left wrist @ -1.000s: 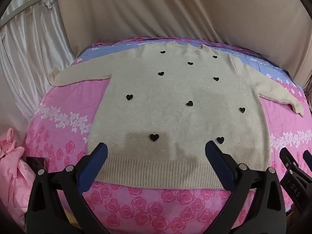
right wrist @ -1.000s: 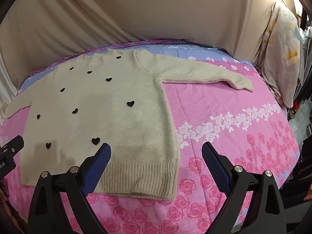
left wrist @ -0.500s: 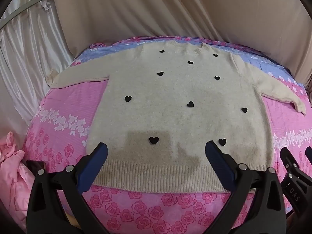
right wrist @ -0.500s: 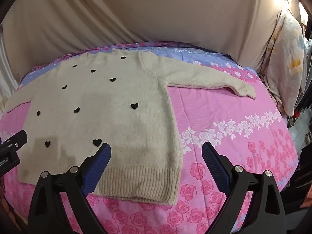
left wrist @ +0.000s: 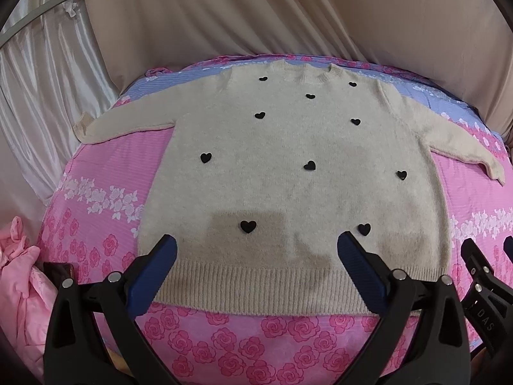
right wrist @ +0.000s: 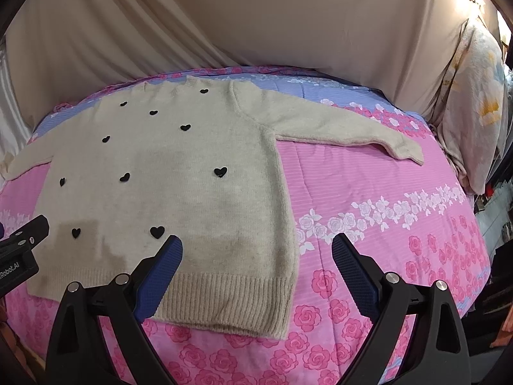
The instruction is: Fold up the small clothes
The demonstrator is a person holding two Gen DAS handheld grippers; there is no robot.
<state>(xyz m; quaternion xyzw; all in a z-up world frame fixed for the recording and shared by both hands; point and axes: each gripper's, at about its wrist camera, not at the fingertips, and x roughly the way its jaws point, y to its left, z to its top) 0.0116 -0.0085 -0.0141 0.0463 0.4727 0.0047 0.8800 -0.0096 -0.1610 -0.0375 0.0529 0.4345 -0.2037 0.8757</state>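
A small cream sweater with black hearts [left wrist: 288,166] lies flat and face up on the pink floral bedsheet [left wrist: 96,199], sleeves spread out to both sides. It also shows in the right wrist view [right wrist: 179,192], with its right sleeve [right wrist: 336,125] stretched across the sheet. My left gripper [left wrist: 256,250] is open and empty, hovering above the ribbed hem near the middle. My right gripper [right wrist: 256,250] is open and empty above the sweater's lower right corner. Its body shows at the right edge of the left wrist view [left wrist: 487,285].
Beige curtains [left wrist: 256,9] hang behind the bed. A pink garment [left wrist: 19,282] lies at the bed's left edge. A floral pillow or cloth [right wrist: 474,96] stands at the right. The bedsheet [right wrist: 400,208] right of the sweater bears nothing.
Both grippers have drifted slightly, so the sweater sits a little lower in both views. Both stay open and the sweater has not moved.
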